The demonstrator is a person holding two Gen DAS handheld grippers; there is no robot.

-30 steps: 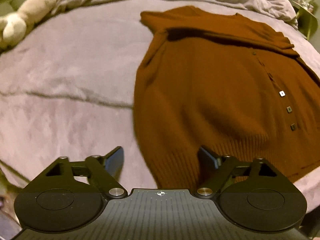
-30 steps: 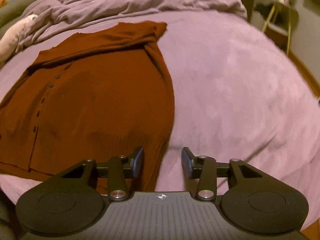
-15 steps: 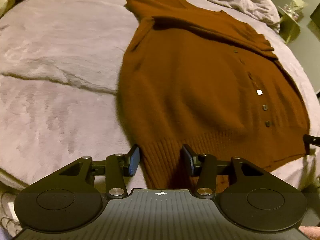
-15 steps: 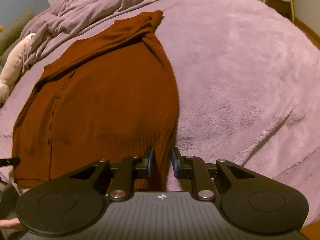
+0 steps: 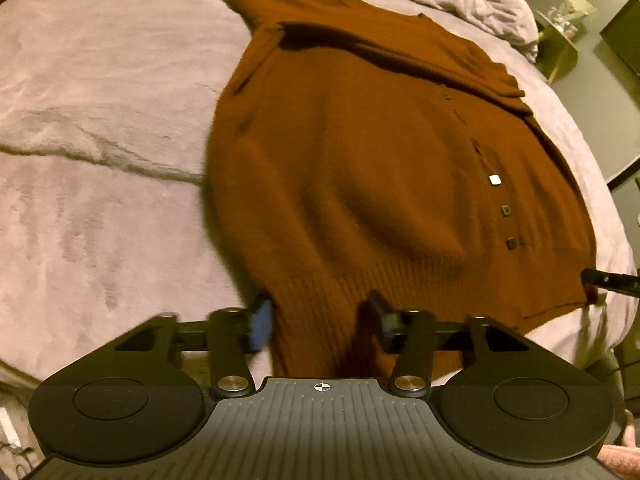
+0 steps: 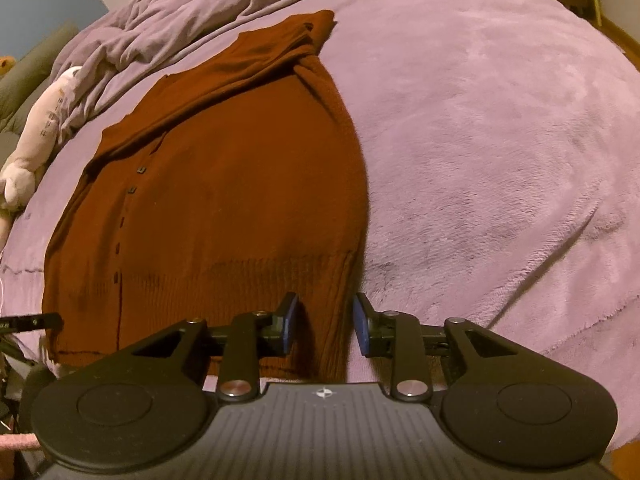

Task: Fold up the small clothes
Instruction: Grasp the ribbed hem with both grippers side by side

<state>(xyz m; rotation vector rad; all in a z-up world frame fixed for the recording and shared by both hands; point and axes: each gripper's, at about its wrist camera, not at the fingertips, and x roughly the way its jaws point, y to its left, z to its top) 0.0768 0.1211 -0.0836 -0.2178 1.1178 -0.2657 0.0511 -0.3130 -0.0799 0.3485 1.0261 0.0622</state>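
Observation:
A rust-brown buttoned cardigan point(image 5: 360, 168) lies flat on a lilac blanket, sleeves folded across its top. My left gripper point(image 5: 320, 322) has its jaws around the ribbed hem at the cardigan's left bottom corner, with a gap still showing between them. My right gripper point(image 6: 324, 322) has its jaws around the hem at the right bottom corner point(image 6: 320, 304), also with a gap. The right gripper's tip shows at the far right of the left wrist view point(image 5: 608, 280).
The lilac blanket point(image 6: 480, 140) covers the bed, with a bunched duvet point(image 6: 192, 20) at the far end. A plush toy point(image 6: 36, 136) lies at the far left. A small side table point(image 5: 560, 40) stands beyond the bed.
Both grippers moved forward and down onto the cardigan's hem corners. Their jaws narrowed half a second ago and now stand slightly wider around the fabric.

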